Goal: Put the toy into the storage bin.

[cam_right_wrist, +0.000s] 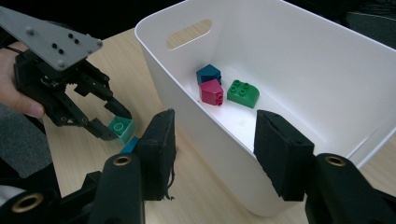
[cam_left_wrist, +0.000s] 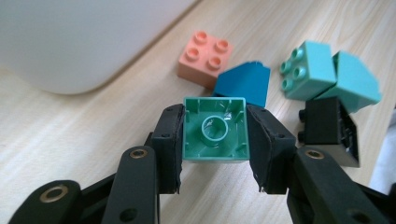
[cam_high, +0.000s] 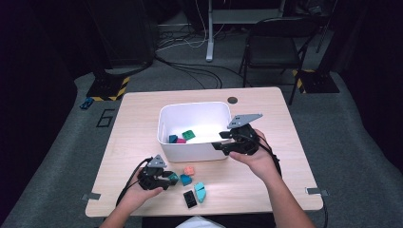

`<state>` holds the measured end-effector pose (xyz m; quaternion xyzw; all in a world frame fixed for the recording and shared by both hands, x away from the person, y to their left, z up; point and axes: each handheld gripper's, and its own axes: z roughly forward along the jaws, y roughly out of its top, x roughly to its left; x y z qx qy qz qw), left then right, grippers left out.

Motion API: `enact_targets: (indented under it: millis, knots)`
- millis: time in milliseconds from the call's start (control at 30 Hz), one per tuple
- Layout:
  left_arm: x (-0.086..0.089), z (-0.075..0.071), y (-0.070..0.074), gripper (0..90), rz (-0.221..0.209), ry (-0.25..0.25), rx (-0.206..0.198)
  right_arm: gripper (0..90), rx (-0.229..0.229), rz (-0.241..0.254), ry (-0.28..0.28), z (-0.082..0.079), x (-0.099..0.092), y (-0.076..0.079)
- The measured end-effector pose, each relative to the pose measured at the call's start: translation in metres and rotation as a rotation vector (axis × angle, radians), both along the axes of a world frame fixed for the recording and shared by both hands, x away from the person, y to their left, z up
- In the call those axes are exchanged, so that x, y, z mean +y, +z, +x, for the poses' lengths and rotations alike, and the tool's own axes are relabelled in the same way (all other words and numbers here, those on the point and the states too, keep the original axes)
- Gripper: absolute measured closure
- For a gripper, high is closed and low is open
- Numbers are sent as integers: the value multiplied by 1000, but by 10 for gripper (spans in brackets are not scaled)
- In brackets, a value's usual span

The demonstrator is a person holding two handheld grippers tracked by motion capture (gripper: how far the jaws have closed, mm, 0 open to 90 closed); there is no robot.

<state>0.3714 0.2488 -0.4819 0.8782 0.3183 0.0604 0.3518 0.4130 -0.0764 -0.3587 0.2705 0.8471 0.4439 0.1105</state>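
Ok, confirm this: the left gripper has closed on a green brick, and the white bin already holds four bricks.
Not four: the white bin holds three, a dark blue brick, a magenta brick and a green rounded brick, as the right gripper view shows. The left gripper does clamp the green brick.

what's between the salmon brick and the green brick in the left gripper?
In the left gripper view, a blue sloped brick lies between the salmon brick and the green brick clamped in the left gripper.
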Motion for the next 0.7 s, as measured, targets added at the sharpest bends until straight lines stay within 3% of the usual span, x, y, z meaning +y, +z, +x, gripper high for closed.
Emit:
enact_targets:
  millis: [400,700]
  knots:
    - [14,2,42,585,-19,32,-32,480,7,7,-14,0,-5,1]
    - [11,12,91,586,-44,4,-69,480,8,17,-23,1,-11,1]
